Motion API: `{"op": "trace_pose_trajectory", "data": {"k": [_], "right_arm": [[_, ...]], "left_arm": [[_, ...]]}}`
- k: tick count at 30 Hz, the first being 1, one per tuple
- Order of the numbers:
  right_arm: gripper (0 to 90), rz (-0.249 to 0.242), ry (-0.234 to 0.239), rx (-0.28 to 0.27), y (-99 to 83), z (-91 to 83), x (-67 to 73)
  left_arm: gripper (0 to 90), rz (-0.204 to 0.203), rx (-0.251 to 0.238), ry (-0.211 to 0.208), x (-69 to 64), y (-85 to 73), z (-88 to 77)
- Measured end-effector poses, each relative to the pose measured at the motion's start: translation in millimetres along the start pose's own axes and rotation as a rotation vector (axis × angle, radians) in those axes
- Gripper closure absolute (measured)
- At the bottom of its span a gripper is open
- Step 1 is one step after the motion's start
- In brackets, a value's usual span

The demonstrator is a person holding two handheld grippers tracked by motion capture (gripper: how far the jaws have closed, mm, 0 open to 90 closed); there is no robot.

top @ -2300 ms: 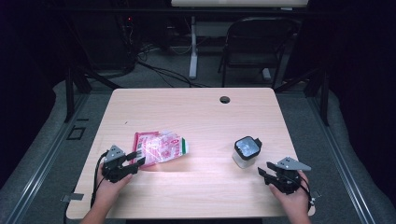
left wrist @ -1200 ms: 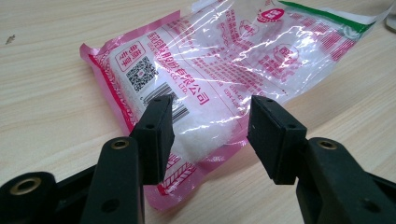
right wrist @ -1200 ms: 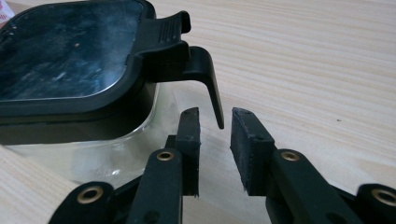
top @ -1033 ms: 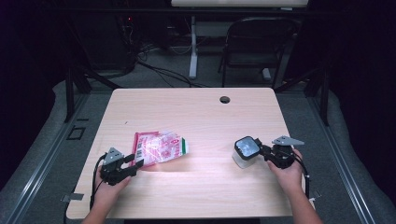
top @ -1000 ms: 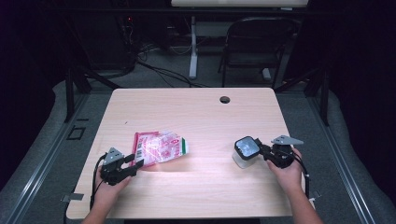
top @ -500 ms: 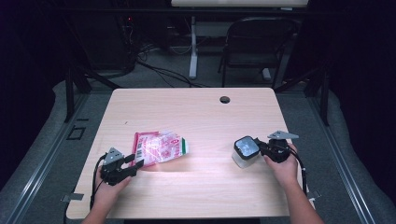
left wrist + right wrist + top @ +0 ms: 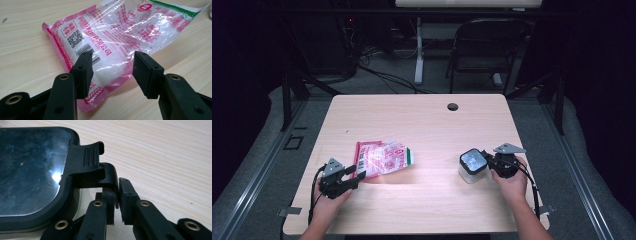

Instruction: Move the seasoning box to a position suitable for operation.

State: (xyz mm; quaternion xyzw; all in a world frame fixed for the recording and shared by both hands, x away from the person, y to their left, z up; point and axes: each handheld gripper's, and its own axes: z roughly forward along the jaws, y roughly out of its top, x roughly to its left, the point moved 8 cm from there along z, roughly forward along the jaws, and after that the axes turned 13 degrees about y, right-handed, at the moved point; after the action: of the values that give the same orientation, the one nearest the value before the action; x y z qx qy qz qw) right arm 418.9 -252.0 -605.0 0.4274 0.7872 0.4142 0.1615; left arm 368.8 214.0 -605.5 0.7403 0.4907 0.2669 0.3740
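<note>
Beside the right tool (image 7: 488,161), jar clasp (image 7: 110,182).

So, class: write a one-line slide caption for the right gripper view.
Right gripper closing its jaws on the black latch tab of a dark-lidded container on the wooden table.

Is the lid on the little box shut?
Yes, shut. The dark lid lies flat on the box, and its side clip is folded down.

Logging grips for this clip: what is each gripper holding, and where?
Right gripper pinches the container's lid latch; its jaws have just been closing. Left gripper holds nothing.
</note>
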Motion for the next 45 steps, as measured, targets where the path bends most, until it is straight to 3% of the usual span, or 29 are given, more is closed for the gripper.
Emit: {"op": "trace_pose_trajectory", "data": {"k": [7, 8, 14, 17, 26, 34, 37, 41, 45], "right_arm": [[83.8, 0.031, 0.016, -0.031, 0.6, -6.6, 18.8], [83.7, 0.023, 0.018, -0.037, 3.1, -8.5, 27.7], [83.7, 0.045, 0.039, -0.054, 6.2, -8.5, 48.2], [83.5, 0.029, 0.046, -0.055, 7.9, -4.0, 67.1], [83.3, -0.006, 0.055, -0.033, 8.5, 12.2, 96.2], [83.2, -0.012, 0.032, -0.037, 7.3, 18.9, 100.4], [83.2, 0.008, 0.029, -0.046, 6.5, 20.5, 101.3], [83.0, -0.01, 0.01, -0.033, 4.2, 19.9, 102.2], [82.7, 0.031, 0.011, -0.033, -0.4, 19.6, 101.9]], "left_arm": [[50.7, 0.008, -0.01, -0.002, -3.1, 1.6, -0.9], [50.7, 0.013, -0.004, -0.003, -4.4, 1.4, -1.5], [50.7, 0.018, -0.015, -0.009, -8.1, 2.5, -1.5], [50.7, 0.025, -0.009, -0.014, -10.2, 2.3, -2.1], [50.4, 0.04, -0.016, -0.028, -15.7, 3.5, -2.4], [50.2, 0.05, -0.018, -0.042, -21.5, 4.2, -2.4], [50.2, 0.056, -0.016, -0.045, -22.4, 4.3, -2.6], [50.2, 0.057, -0.015, -0.048, -23.5, 4.4, -3.0], [50.2, 0.052, -0.02, -0.05, -25.1, 4.9, -3.0]]}}
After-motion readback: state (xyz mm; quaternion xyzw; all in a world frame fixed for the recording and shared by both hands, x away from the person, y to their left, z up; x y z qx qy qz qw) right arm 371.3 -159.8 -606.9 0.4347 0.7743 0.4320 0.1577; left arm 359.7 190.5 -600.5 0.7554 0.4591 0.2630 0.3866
